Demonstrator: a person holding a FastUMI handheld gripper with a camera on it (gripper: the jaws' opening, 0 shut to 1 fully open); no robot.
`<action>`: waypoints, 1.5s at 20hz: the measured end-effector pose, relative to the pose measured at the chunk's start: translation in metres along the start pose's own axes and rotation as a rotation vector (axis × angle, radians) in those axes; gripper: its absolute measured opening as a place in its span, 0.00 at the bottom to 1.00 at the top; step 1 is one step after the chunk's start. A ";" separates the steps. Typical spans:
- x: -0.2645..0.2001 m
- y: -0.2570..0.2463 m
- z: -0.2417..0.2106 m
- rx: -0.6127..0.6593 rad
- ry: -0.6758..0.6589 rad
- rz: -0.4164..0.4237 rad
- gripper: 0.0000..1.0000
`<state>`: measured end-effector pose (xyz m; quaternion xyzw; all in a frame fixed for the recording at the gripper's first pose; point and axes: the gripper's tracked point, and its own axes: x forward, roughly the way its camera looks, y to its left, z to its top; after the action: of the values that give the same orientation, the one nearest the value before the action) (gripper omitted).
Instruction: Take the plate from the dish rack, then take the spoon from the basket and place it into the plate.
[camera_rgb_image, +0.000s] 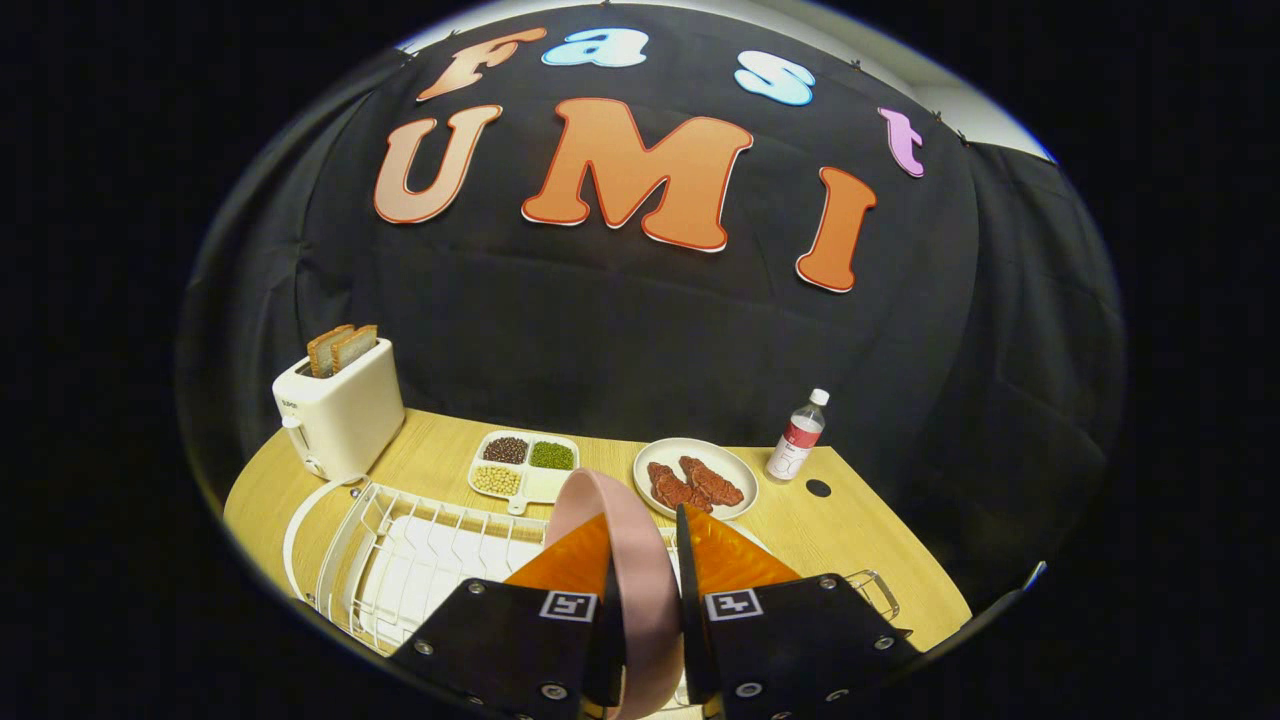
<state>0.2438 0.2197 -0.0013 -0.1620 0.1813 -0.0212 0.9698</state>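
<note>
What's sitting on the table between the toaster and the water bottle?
In the gripper view, two dishes: a divided tray of beans nearer the toaster, then a plate of meat nearer the bottle.

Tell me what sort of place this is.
Likely a staged kitchen counter in a recording booth: a toaster with bread, a white dish rack and a plate of meat sit on a wooden table. The tongs grip a pink plate.
</note>
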 end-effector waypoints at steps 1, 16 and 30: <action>-0.001 -0.007 0.001 -0.006 -0.007 -0.017 0.25; -0.065 -0.017 -0.002 0.114 -0.007 0.121 0.18; -0.136 -0.027 -0.096 0.257 0.070 0.259 0.18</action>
<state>0.0830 0.1783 -0.0308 -0.0113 0.2301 0.0752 0.9702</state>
